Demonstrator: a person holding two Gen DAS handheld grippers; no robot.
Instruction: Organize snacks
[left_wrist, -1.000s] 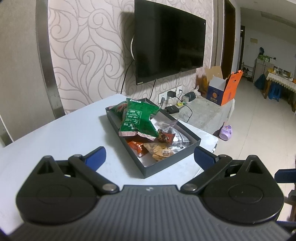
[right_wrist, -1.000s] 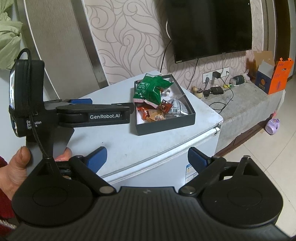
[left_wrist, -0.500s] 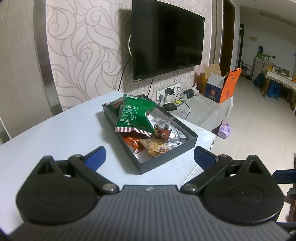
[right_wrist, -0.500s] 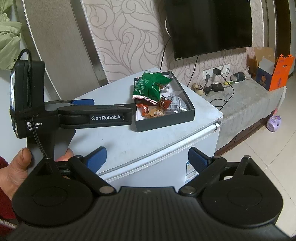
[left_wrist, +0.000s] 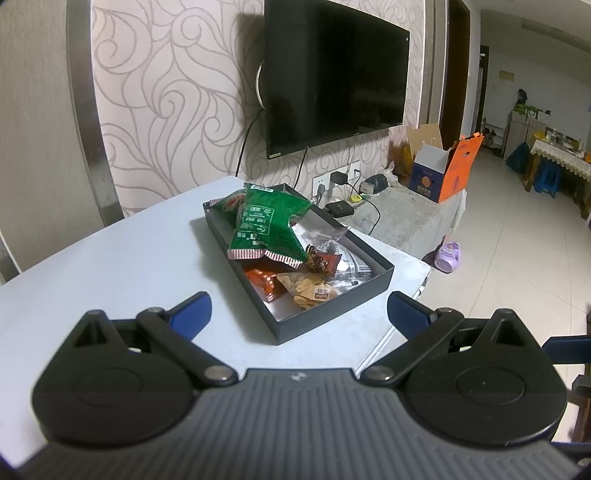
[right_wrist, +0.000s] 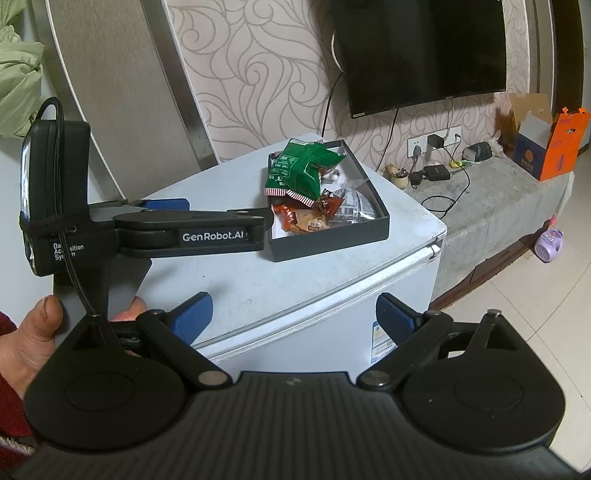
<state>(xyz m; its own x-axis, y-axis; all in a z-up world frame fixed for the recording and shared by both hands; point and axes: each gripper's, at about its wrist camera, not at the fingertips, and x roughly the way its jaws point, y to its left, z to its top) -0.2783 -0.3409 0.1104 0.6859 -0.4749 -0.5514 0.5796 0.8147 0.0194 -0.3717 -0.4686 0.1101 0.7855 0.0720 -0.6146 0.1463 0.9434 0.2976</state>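
From the left wrist, the left hand-held gripper is hovering wide open and empty over the counter. The black box is sitting at the counter's far right corner, with the green bag lying across smaller snacks inside.

From the right wrist, the right hand-held gripper is hanging open and empty off the counter's front edge. Any pick should be coming down from above, clear of the box wall.
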